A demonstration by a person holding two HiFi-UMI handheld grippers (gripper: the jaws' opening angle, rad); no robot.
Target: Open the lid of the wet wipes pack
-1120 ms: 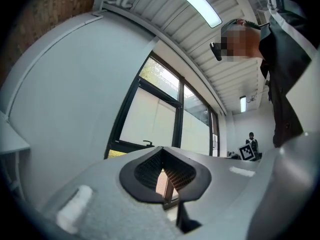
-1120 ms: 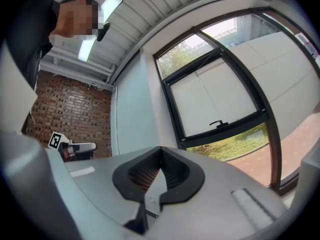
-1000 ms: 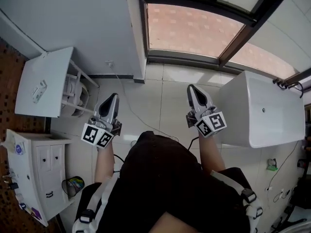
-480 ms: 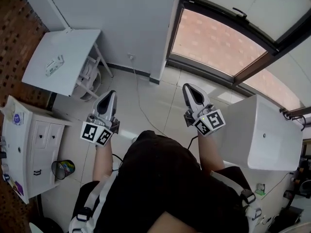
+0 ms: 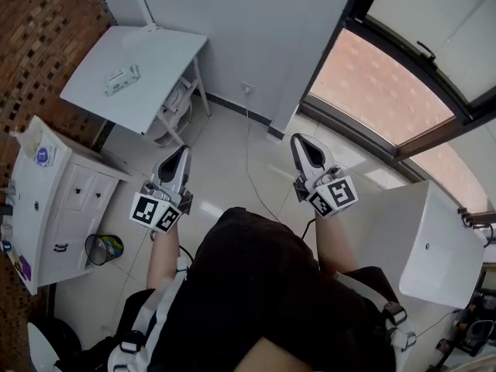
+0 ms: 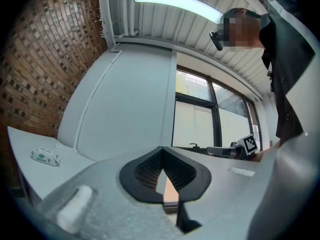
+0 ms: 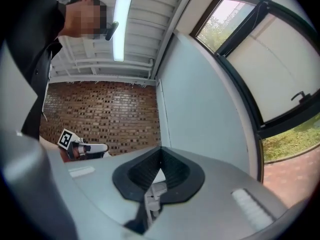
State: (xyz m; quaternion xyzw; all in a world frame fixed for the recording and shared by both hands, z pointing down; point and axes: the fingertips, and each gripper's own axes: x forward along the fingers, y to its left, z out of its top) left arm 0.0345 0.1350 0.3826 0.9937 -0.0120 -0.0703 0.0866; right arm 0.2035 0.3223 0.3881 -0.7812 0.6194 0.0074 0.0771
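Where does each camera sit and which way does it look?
Head view: on the person's head, looking steeply down at floor, dark jacket, left gripper and right gripper.
Left gripper view: rides the left gripper, faces wall and window past shut jaws; jacket at right.
Right gripper view: rides the right gripper, faces brick wall; jacket at left.
Shared: head and left gripper views both show the wet wipes pack on the table.

We see a white desk (image 5: pixel 159 60) standing by the brick wall (image 5: pixel 46 45), with a small wet wipes pack (image 5: pixel 122 78) lying flat on its top. On the pale tiled floor (image 5: pixel 225 169) we note a white cable (image 5: pixel 249 161), a waste bin (image 5: pixel 105 249) and a white drawer cabinet (image 5: pixel 54 215).
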